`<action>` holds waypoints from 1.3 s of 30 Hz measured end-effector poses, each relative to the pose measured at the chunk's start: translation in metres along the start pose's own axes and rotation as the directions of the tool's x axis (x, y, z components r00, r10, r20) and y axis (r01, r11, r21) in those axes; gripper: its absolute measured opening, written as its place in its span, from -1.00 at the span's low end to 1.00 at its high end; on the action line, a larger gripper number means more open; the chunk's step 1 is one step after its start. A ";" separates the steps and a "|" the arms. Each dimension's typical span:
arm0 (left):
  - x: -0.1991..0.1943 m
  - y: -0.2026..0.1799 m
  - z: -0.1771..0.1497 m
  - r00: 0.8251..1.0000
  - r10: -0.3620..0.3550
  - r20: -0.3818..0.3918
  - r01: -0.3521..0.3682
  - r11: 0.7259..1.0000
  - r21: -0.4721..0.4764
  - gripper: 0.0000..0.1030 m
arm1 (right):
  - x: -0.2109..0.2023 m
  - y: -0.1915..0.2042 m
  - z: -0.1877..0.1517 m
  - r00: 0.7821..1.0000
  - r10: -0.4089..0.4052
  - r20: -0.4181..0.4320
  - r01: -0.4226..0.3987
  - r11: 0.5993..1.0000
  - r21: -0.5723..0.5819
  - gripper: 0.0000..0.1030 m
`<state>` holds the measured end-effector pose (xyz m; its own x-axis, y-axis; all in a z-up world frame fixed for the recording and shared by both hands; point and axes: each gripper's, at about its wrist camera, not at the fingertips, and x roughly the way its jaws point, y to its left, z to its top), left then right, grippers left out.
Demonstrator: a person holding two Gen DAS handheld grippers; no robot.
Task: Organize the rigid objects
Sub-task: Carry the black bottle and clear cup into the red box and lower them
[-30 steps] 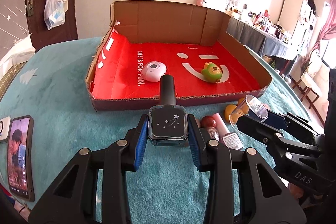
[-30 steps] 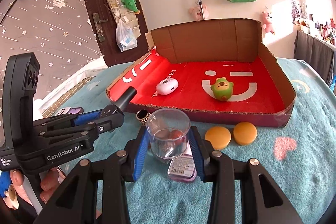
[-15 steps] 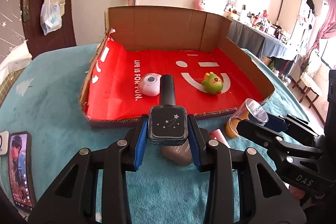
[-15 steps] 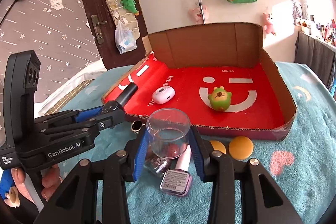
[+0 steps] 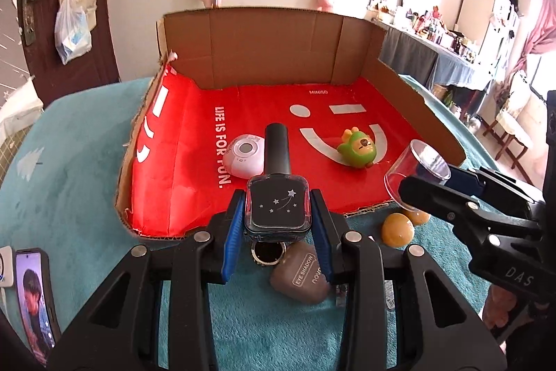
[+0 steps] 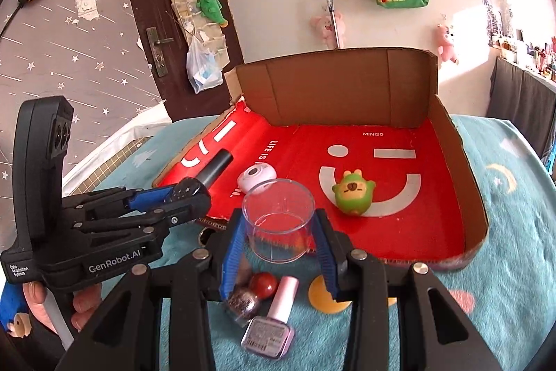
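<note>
My left gripper (image 5: pixel 277 214) is shut on a dark nail polish bottle (image 5: pixel 277 207) with a black cap, held just above the near edge of the cardboard box (image 5: pixel 264 47). In the right wrist view the same left gripper (image 6: pixel 189 195) shows at the left with the nail polish bottle (image 6: pixel 212 169) over the box's near-left corner. My right gripper (image 6: pixel 278 225) is shut on a clear plastic cup (image 6: pixel 278 219), which hangs over the box's front edge; from the left wrist view that clear cup (image 5: pixel 413 169) appears at the right. On the red box floor (image 6: pixel 399 197) lie a white round gadget (image 5: pixel 243 155) and a green toy (image 5: pixel 356 150).
On the teal cloth (image 5: pixel 69 190) in front of the box lie a brown eye-shadow case (image 5: pixel 300 277), a ring (image 5: pixel 267 252), yellow discs (image 5: pixel 396 228), a pale pink polish bottle (image 6: pixel 274 319), a red ball (image 6: pixel 263 282) and a glittery bottle (image 6: pixel 243 301). A phone (image 5: pixel 33 305) lies far left.
Both grippers have moved forward toward the box with their loads. The box looms larger, and the small items on the cloth have slid back under the fingers.
</note>
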<state>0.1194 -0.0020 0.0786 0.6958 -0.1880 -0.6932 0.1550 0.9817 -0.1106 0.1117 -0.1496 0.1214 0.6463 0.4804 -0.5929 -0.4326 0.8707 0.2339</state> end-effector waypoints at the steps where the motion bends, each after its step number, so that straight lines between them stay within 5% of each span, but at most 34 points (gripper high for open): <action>1: 0.003 0.002 0.002 1.000 -0.002 -0.009 0.002 1.000 -0.003 -0.35 | 0.003 -0.002 0.002 1.000 0.001 -0.008 -0.001 1.000 0.003 -0.19; 22: 0.077 0.010 0.012 0.974 -0.058 -0.217 0.061 0.998 0.003 -0.35 | 0.073 -0.032 0.010 0.978 0.015 -0.207 0.005 0.996 0.093 -0.19; 39: 0.092 0.027 0.021 0.980 -0.002 -0.200 -0.003 1.000 -0.025 -0.34 | 0.093 -0.033 0.011 0.976 -0.049 -0.212 0.060 0.997 0.047 -0.19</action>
<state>0.2027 0.0069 0.0269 0.5415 -0.1800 -0.8212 0.1356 0.9827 -0.1260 0.1927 -0.1324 0.0671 0.5184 0.4037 -0.7539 -0.3629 0.9021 0.2335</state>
